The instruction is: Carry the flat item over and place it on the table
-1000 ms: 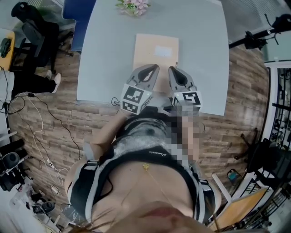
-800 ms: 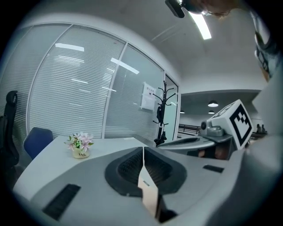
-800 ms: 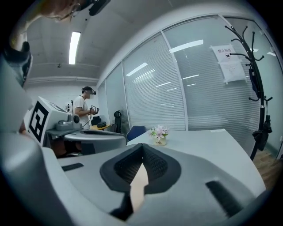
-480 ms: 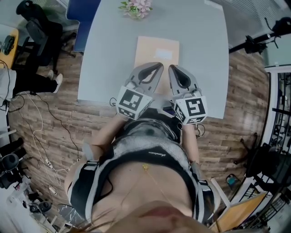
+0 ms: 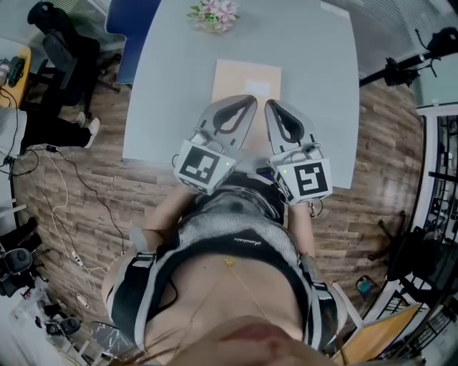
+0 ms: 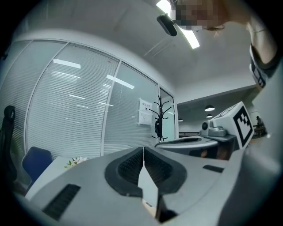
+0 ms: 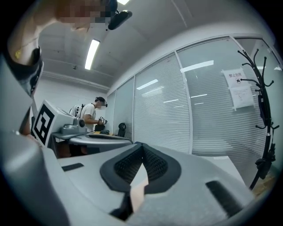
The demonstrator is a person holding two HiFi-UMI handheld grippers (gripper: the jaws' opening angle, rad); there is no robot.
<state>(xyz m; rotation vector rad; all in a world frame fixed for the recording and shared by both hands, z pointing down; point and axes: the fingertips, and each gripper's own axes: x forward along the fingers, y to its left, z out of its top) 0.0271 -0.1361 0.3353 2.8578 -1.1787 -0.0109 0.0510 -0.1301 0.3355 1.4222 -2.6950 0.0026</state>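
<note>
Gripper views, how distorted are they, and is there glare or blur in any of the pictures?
Left gripper view: strong fisheye with dark corners, window frames bowed, ceiling light blown out white. Right gripper view: same warp, coat rack curved, nearest foreground soft. Head view: milder warp, table edges splay, light even, no hard shadows, sharp.

The left gripper and right gripper hide the near end of the flat item (its label unreadable).

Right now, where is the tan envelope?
The envelope lies on the grey table in the head view, between the flowers at the far edge and the left gripper and right gripper over its near end.
</note>
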